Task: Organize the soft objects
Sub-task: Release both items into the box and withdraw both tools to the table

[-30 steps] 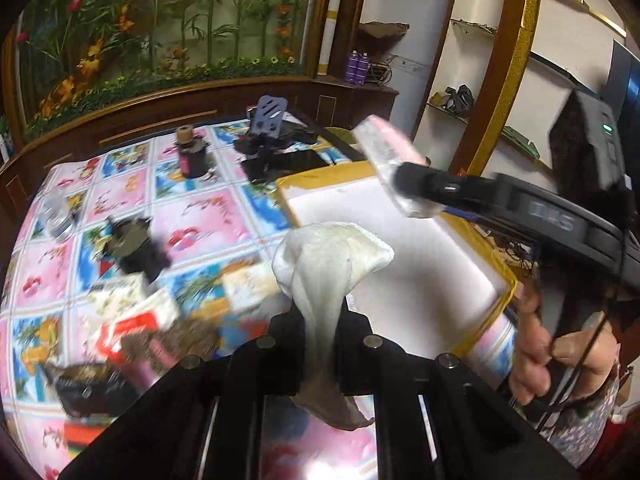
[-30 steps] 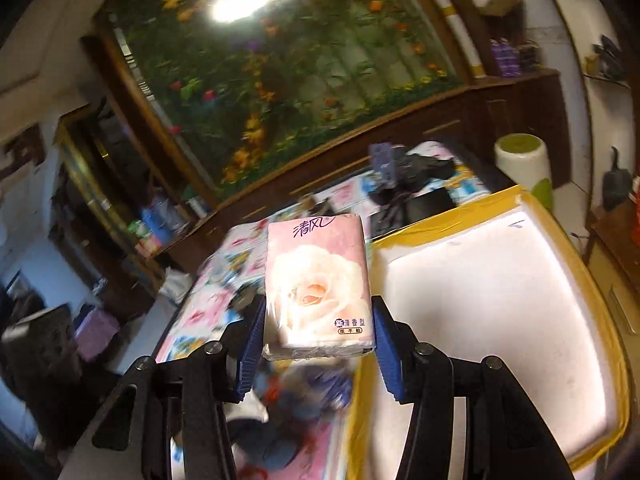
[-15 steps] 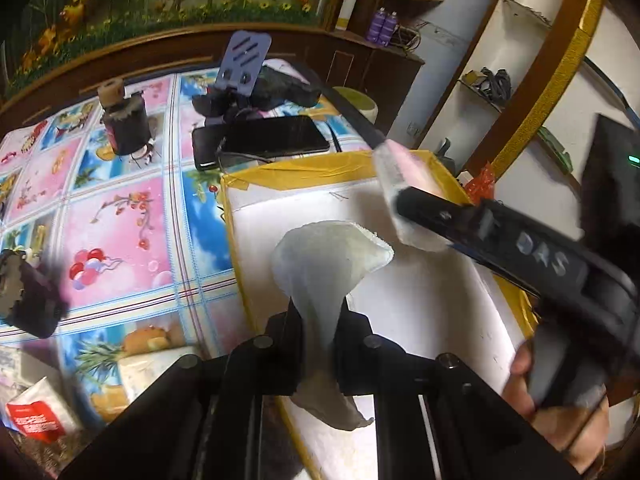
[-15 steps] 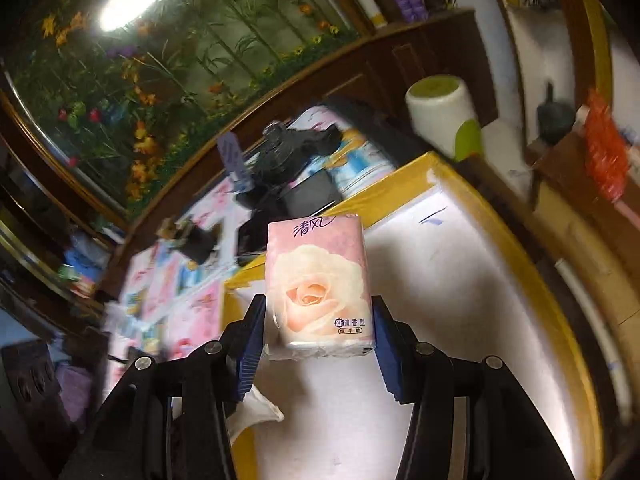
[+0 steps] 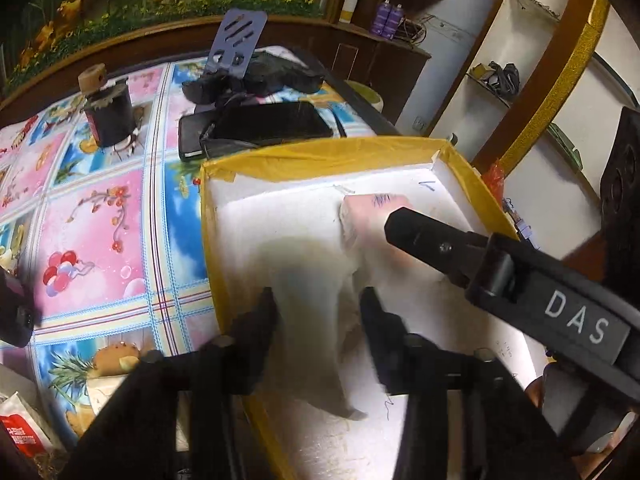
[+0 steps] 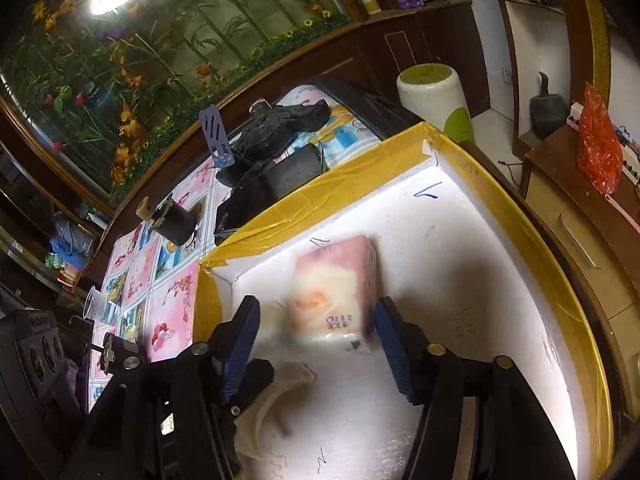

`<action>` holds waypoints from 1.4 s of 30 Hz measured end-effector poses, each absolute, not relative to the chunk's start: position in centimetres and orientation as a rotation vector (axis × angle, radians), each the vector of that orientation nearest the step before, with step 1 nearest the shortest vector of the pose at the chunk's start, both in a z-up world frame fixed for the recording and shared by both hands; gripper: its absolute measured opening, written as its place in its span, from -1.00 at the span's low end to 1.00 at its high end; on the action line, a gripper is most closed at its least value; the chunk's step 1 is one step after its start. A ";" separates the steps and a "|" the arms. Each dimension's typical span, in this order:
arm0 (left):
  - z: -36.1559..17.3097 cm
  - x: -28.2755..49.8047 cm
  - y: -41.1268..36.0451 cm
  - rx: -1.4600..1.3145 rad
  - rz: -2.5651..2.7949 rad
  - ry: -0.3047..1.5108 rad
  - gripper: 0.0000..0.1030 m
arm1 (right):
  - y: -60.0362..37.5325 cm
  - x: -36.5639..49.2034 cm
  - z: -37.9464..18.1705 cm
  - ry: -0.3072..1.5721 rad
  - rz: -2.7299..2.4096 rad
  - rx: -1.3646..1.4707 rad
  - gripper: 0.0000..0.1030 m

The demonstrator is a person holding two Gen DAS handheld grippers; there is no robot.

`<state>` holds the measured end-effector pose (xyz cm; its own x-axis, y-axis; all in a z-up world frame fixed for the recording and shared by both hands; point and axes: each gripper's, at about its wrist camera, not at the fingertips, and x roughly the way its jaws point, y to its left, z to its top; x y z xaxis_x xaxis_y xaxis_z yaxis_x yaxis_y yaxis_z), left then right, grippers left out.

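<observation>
We hold both grippers over the white box [image 6: 472,248] because the soft things belong inside it. Our right gripper [image 6: 316,344] has just been opening; the tissue pack [image 6: 334,288] sits between its parted jaws, apparently free of the pads, on or just above the box floor. Our left gripper [image 5: 318,320] has just been opening too, and the pale cloth [image 5: 316,292] slips loose between its spread jaws. Both items are blurred, so we cannot tell whether they have landed. The cloth's lower end hides behind the left gripper in the right view.
</observation>
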<state>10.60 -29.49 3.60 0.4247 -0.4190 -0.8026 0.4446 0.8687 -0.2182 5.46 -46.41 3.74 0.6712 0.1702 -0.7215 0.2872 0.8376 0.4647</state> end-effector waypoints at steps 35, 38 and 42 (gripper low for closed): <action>8.8 -7.3 0.7 -0.061 -0.229 0.800 0.34 | -22.2 -7.7 8.7 0.531 0.655 0.190 0.55; 7.0 -6.6 4.6 -0.115 -0.127 0.851 0.34 | -20.2 -7.8 7.4 0.592 0.687 0.154 0.55; 4.5 -5.0 6.9 -0.185 -0.057 0.927 0.34 | -20.2 -7.6 6.7 0.611 0.675 0.154 0.55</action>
